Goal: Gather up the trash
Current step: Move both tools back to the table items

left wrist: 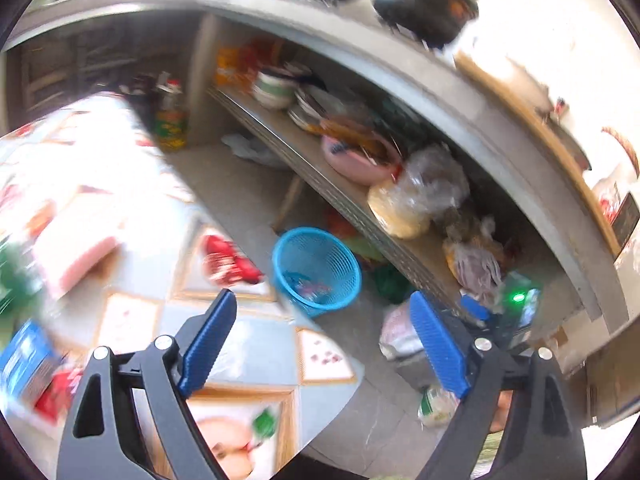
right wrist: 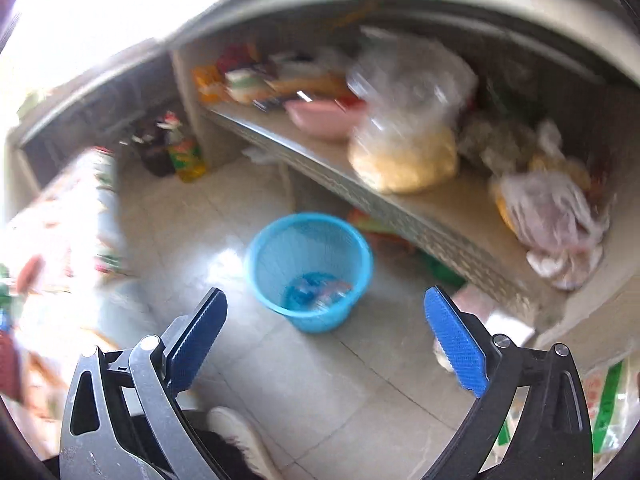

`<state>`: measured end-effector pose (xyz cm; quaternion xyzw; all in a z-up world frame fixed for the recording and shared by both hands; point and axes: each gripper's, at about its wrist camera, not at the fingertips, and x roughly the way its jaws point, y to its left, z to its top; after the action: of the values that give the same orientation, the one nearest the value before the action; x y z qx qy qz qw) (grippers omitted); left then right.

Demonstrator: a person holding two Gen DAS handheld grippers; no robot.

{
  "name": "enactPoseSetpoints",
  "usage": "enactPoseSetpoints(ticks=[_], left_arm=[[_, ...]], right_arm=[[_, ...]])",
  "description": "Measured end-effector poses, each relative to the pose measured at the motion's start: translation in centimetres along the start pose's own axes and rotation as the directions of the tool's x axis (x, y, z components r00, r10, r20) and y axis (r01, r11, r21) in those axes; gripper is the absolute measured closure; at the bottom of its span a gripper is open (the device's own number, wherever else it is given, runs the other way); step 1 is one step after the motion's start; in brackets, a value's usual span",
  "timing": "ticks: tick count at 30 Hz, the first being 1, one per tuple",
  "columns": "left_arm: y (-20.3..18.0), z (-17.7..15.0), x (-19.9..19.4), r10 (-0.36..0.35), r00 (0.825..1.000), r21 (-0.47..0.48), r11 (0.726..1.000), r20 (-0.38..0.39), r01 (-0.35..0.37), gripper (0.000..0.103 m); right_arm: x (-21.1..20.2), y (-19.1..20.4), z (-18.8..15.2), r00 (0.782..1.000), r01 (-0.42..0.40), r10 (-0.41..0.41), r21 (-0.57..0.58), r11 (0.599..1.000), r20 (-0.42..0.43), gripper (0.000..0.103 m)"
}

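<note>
A blue mesh waste basket (left wrist: 316, 270) stands on the tiled floor below a shelf; it also shows in the right wrist view (right wrist: 310, 270). Some blue and pinkish wrappers (right wrist: 318, 292) lie in its bottom. My left gripper (left wrist: 324, 312) is open and empty, above the edge of a patterned table (left wrist: 248, 344), with the basket just beyond its fingertips. My right gripper (right wrist: 326, 306) is open and empty, held above the floor with the basket between and beyond its fingertips. A red wrapper (left wrist: 230, 260) lies on the table near its edge. Both views are blurred.
A low shelf (right wrist: 400, 208) behind the basket holds a pink bowl (right wrist: 320, 118), dishes and plastic bags (right wrist: 404, 120). A yellow oil bottle (right wrist: 186, 156) stands on the floor at the back. A blue box (left wrist: 24, 360) lies on the table's left. A shoe (right wrist: 240, 436) shows below.
</note>
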<state>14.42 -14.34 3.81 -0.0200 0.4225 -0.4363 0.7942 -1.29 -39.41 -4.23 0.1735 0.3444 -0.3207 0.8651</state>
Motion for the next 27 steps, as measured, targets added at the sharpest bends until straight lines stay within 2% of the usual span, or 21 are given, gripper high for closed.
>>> enactPoseSetpoints(ticks=[2,4,7,9,11,13,16,19,21,24,27], left_arm=[[1.5,-1.6,-2.8,0.013,0.998,-0.040,0.999,0.062,-0.011,0.016],[2.9,-3.2,-5.5,0.053,0.991,-0.073,0.996,0.126,-0.044,0.015],[4.9,-5.7,-9.0,0.133,0.971,-0.131,0.986,0.197,-0.108,0.014],[6.1,-7.8,-11.2,0.197,0.950,-0.177,0.972,0.243,-0.156,0.014],[7.1,-10.0,-13.5,0.277,0.918,-0.207,0.952,0.282,-0.224,0.014],[8.1,-11.8,-15.4,0.357,0.884,-0.229,0.927,0.302,-0.297,0.014],[9.7,-14.2,-18.0,0.458,0.830,-0.256,0.884,0.318,-0.390,0.014],[11.6,-15.8,-19.4,0.526,0.799,-0.282,0.846,0.293,-0.453,0.014],[12.8,-16.6,-20.1,0.562,0.778,-0.295,0.822,0.279,-0.488,0.014],[14.8,-17.5,-20.6,0.629,0.735,-0.325,0.771,0.253,-0.548,0.014],[16.9,-17.9,-21.7,0.676,0.696,-0.377,0.727,0.242,-0.574,0.014]], right_arm=[[-2.2,2.3,0.9,0.998,-0.023,0.026,-0.059,0.998,0.055,0.008],[-4.4,4.9,1.8,0.990,-0.077,0.091,-0.120,0.990,0.110,0.008],[-7.4,8.5,2.4,0.958,-0.132,0.177,-0.202,0.970,0.224,0.008],[-8.5,11.2,2.3,0.938,-0.149,0.222,-0.270,0.951,0.264,0.008],[-9.2,13.7,2.0,0.917,-0.201,0.297,-0.334,0.921,0.268,0.008],[-9.4,16.0,1.3,0.895,-0.265,0.375,-0.390,0.882,0.241,0.008],[-9.1,19.2,0.5,0.854,-0.389,0.499,-0.455,0.801,0.149,0.008],[-8.9,21.7,-0.2,0.804,-0.499,0.591,-0.473,0.726,0.061,0.008],[-9.1,23.6,-0.6,0.779,-0.549,0.627,-0.472,0.690,0.009,0.008],[-8.7,25.8,-1.2,0.760,-0.590,0.647,-0.473,0.654,-0.053,0.009],[-9.2,27.8,-2.2,0.744,-0.625,0.658,-0.471,0.623,-0.115,0.019]])
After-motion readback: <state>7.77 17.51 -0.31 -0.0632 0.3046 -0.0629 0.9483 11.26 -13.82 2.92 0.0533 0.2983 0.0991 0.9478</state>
